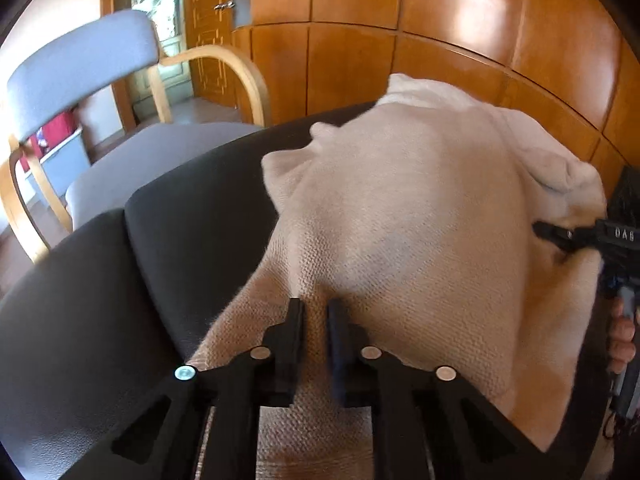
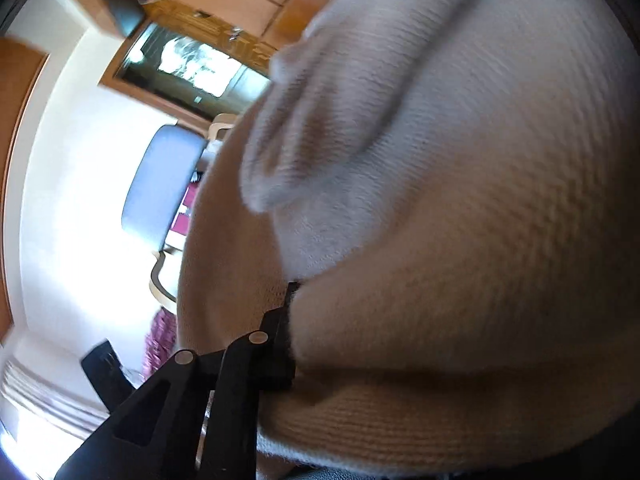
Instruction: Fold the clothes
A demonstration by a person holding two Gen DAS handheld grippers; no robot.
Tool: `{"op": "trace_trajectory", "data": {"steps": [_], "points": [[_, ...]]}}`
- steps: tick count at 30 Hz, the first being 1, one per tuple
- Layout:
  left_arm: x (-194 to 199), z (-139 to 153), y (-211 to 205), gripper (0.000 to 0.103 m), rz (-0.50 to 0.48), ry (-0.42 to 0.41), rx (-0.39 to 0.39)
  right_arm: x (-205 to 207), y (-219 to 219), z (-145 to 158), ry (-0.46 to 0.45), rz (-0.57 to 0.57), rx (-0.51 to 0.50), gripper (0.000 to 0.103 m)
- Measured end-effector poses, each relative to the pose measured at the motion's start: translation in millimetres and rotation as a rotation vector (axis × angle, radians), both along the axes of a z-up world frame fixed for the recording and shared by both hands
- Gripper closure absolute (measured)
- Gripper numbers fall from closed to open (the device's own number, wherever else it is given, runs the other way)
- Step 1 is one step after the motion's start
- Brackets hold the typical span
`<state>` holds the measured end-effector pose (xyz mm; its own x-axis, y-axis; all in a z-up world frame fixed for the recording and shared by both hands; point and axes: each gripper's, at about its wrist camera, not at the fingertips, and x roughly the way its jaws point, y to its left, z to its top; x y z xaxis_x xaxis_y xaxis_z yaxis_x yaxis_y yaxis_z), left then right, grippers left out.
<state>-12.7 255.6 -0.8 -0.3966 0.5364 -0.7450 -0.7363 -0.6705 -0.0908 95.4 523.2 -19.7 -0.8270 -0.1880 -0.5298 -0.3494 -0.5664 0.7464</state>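
Cream knit sweater (image 1: 420,220) pinched by left gripper (image 1: 316,320) at 6 o'clock and right gripper (image 1: 540,229) at 3 o'clock, held taut over black bench (image 1: 120,300) for folding.

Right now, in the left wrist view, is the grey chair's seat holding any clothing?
No, the grey chair has a bare seat; the cream sweater lies on the black surface beside it.

Daylight floods both views. The white wall (image 2: 80,184) left of the fingers (image 2: 280,332) is blown out, and glare streaks the wood panelling (image 1: 480,4) far ahead. The chair (image 1: 80,64) is smeared with motion blur; the sweater (image 2: 460,200) is soft. Fisheye bending and dark vignetting ring the edges.
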Motion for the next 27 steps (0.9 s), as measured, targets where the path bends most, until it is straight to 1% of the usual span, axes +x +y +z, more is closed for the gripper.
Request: {"op": "trace_trajectory", "data": {"steps": [2, 4, 6, 10, 13, 16, 18, 24, 27], "points": [[6.5, 3.2, -2.2, 0.097, -0.017, 0.005, 0.021, -1.5, -8.0, 20.1, 0.041, 0.019, 0.079, 0.086], [16.6, 13.6, -12.1, 0.097, -0.032, 0.001, 0.08, -3.5, -18.5, 44.5, 0.099, 0.043, 0.153, 0.087], [27.4, 25.5, -23.7, 0.097, -0.047, -0.006, 0.148, -8.1, -33.7, 69.7, 0.156, 0.078, 0.205, 0.086], [54.6, 52.2, -57.7, 0.097, -0.058, 0.006, 0.257, -30.3, -64.8, 106.6, 0.238, 0.17, 0.257, 0.086], [71.7, 65.2, -92.8, 0.097, -0.03, 0.011, 0.312, -42.0, -103.7, 115.3, 0.29, 0.271, 0.254, 0.086], [85.8, 68.6, -130.7, 0.097, 0.024, 0.004, 0.354, -59.3, -164.7, 119.9, 0.331, 0.405, 0.247, 0.086], [96.6, 65.1, -156.8, 0.097, 0.076, 0.004, 0.361, -69.3, -200.5, 119.8, 0.349, 0.504, 0.245, 0.086], [134.9, 45.4, -230.6, 0.097, 0.233, -0.023, 0.356, -95.5, -327.3, 102.8, 0.36, 0.841, 0.257, 0.086], [154.5, 38.0, -258.4, 0.097, 0.297, -0.011, 0.352, -84.5, -385.5, 91.5, 0.378, 1.011, 0.248, 0.086]]}}
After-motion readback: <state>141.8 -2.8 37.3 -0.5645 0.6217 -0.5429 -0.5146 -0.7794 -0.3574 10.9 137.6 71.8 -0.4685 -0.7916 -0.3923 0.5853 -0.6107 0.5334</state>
